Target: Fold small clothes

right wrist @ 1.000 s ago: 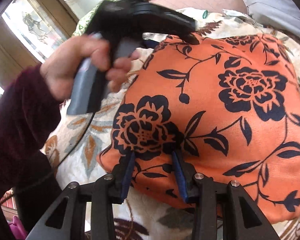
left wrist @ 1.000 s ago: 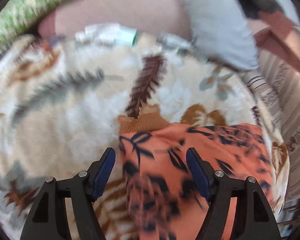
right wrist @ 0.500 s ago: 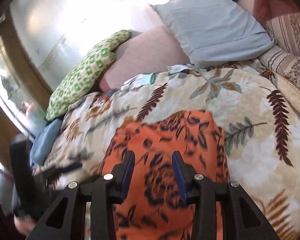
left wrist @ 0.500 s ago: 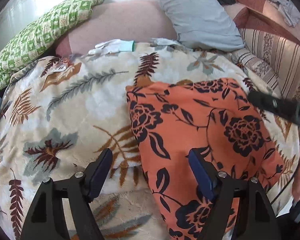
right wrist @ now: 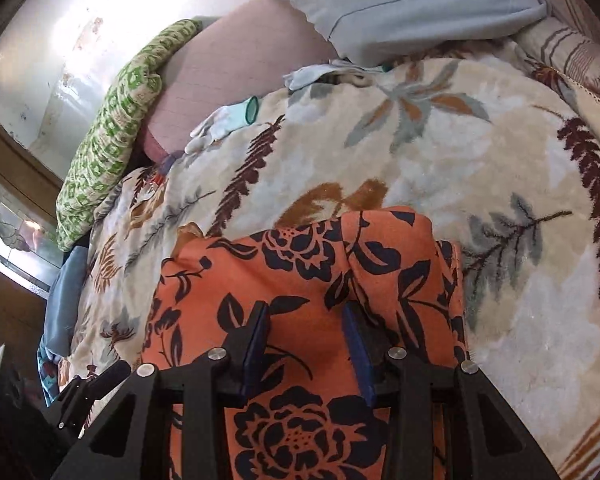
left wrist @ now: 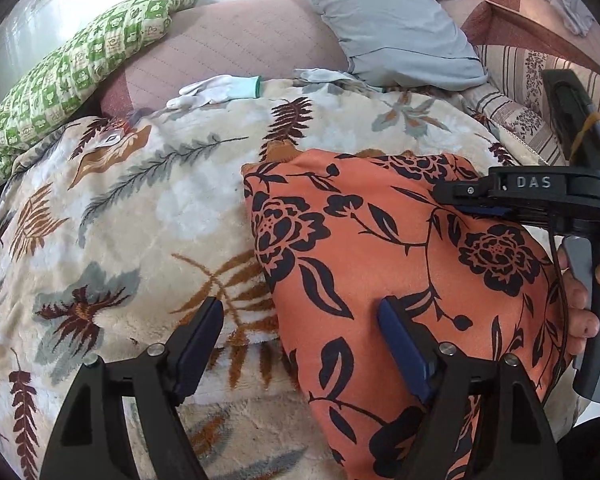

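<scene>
- An orange garment (left wrist: 380, 248) with black flowers lies part-folded on a leaf-patterned blanket (left wrist: 140, 220) spread over a bed.
- The left claw (left wrist: 300, 344) stands apart, one finger over the blanket, the other over the garment; nothing is gripped.
- The right claw (right wrist: 304, 344) is closing over a raised ridge of the fabric; its pads do not yet seem to press it.
- Judged step: taking hold for the next fold. The right claw likely needs a firm pinch before lifting the cloth over.
- Nearby: a white glove (left wrist: 220, 90), a grey pillow (left wrist: 380, 24) and a green quilted cushion (left wrist: 72, 72), all well apart from the garment. Nothing blocks the fold.
</scene>
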### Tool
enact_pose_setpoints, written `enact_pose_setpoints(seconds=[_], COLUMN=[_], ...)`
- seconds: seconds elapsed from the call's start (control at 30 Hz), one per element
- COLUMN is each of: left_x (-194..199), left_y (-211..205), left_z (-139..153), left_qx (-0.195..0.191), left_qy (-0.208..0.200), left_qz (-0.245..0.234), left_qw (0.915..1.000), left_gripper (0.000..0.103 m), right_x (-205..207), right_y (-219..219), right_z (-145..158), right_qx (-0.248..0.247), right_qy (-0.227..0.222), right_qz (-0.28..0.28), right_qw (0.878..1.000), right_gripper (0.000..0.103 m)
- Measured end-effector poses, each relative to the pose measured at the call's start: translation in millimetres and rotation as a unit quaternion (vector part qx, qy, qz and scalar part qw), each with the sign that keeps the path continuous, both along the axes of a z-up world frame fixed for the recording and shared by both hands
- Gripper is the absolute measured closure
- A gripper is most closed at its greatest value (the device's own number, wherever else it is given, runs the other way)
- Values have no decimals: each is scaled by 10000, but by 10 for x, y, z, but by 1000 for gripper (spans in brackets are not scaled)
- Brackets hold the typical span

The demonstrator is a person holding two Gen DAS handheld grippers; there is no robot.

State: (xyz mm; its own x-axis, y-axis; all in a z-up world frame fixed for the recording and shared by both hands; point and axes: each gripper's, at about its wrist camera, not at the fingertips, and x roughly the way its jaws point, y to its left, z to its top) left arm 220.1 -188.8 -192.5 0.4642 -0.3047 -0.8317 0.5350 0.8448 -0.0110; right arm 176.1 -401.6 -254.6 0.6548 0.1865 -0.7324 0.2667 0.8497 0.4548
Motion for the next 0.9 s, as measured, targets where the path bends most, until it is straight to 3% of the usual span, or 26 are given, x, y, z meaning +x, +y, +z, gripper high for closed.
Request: enact_pose_setpoints(seconds=[0.27, 0.37, 0.53, 0.77, 0.9], left_x=[-13, -6, 4, -104, -242], left_y=[1, 4, 28, 85, 113], left_z=[-31, -45, -60, 17, 91], left_qx=[-5, -21, -32, 21, 79], left_qy=[-45, -39, -26, 30, -40], left_qz=[-54, -73, -33, 170, 214], left_qw=[10000, 10000, 10000, 9998, 9997], left_gripper=[22, 21, 18, 18, 18], right_x=[39, 41, 32, -336, -623], right_y=[-290, -360, -341, -109, 4], right_z=[-218, -274, -259, 165, 271], right_qx=[473, 726, 689, 256, 167], right_qy=[235, 237, 136, -398, -383], right_qz=[-450, -484, -439, -233, -225], right_qw=[9976, 9959, 9966, 9986, 9989], right_gripper=[103, 103, 103, 95, 95])
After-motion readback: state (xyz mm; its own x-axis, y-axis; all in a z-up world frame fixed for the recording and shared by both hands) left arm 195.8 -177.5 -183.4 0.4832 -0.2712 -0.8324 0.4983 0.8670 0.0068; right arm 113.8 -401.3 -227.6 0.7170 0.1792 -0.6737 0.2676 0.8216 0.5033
